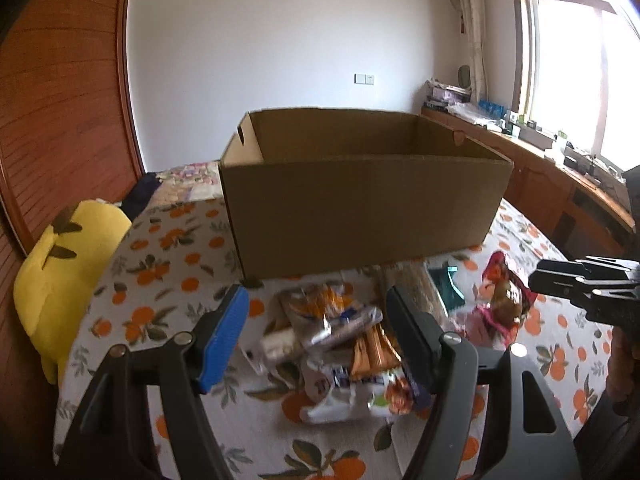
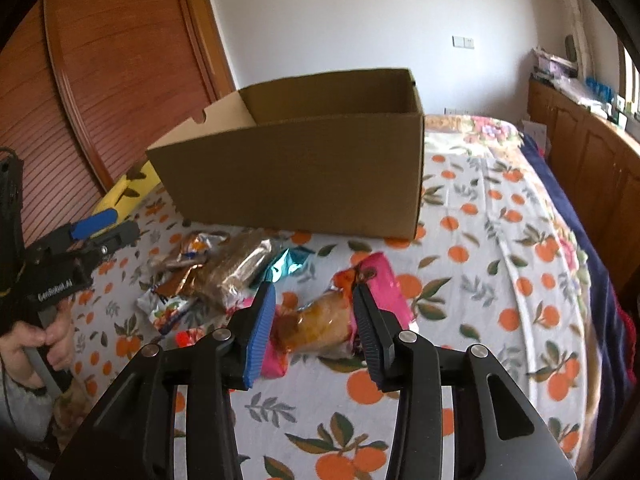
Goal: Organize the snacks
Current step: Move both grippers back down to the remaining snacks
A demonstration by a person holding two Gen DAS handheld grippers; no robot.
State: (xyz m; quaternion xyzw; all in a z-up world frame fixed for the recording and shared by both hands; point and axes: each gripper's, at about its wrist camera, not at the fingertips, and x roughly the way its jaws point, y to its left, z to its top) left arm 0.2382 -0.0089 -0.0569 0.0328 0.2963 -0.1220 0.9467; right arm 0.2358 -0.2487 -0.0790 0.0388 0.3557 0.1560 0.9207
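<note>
Two grippers, jaws apart and empty, hang over the snacks (image 1: 344,340) strewn before the empty cardboard box (image 1: 360,216): our left gripper (image 1: 316,336) wide above the pile, our right gripper (image 2: 314,320) narrower, framing a pink-wrapped pastry (image 2: 320,320) we judge next to lower and clamp.

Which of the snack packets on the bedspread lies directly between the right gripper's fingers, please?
The clear packet with the golden-brown bun, resting on a pink wrapper; the other packets lie in a pile further left, by the left gripper.
</note>
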